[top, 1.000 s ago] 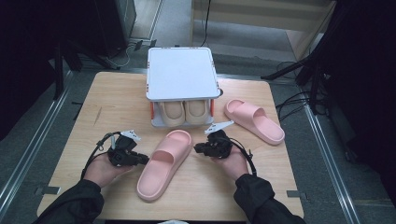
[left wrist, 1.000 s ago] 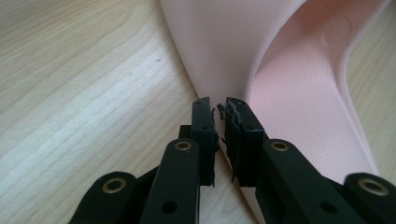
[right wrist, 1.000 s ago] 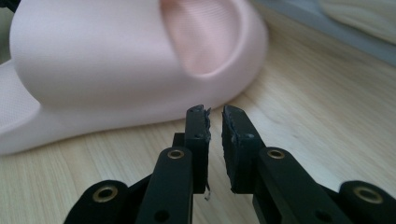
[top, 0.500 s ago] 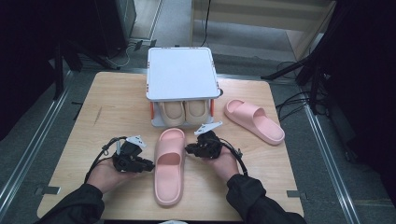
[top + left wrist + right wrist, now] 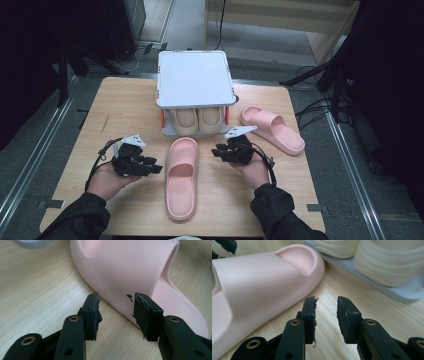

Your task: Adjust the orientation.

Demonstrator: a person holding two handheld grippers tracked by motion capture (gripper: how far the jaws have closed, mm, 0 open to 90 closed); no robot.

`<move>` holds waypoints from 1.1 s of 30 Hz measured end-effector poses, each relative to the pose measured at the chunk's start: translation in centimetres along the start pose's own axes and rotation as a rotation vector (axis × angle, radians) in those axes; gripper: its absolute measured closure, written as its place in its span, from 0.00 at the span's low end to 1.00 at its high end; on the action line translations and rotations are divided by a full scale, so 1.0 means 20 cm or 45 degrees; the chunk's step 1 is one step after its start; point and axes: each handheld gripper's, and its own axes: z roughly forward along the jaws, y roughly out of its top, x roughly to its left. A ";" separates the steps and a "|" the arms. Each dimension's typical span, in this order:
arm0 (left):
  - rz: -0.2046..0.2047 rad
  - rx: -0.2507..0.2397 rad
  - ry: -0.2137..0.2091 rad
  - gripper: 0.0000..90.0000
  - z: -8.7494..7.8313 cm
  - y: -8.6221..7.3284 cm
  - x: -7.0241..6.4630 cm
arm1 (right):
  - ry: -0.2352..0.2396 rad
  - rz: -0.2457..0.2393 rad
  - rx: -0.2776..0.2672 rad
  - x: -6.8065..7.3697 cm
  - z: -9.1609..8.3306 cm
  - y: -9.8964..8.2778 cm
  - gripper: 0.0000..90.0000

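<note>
Pink slipper (image 5: 181, 175) lay between my claws, bearing no writing I could read; my left claw (image 5: 156, 169) and right claw (image 5: 216, 151) had just been opening, nothing between them.

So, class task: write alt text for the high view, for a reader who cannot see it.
A pink slipper lies lengthwise on a wooden table between a person's two hand-held grippers, the left gripper and right gripper, both open and off it. Behind it stands a white rack with cream slippers underneath, and a second pink slipper lies to the right.
</note>
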 end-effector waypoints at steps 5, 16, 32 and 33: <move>-0.007 0.000 -0.003 0.57 0.00 0.02 0.02 | -0.027 0.035 -0.032 -0.06 -0.08 -0.02 0.77; -0.022 -0.012 0.006 0.50 0.00 0.04 0.05 | -0.124 0.114 -0.058 -0.22 -0.26 -0.08 0.71; -0.027 -0.007 0.008 0.45 0.00 0.03 0.05 | -0.277 0.296 -0.071 -0.57 -0.47 -0.25 0.69; -0.027 -0.008 0.007 0.45 0.00 0.03 0.05 | -0.286 0.308 -0.078 -0.58 -0.48 -0.25 0.69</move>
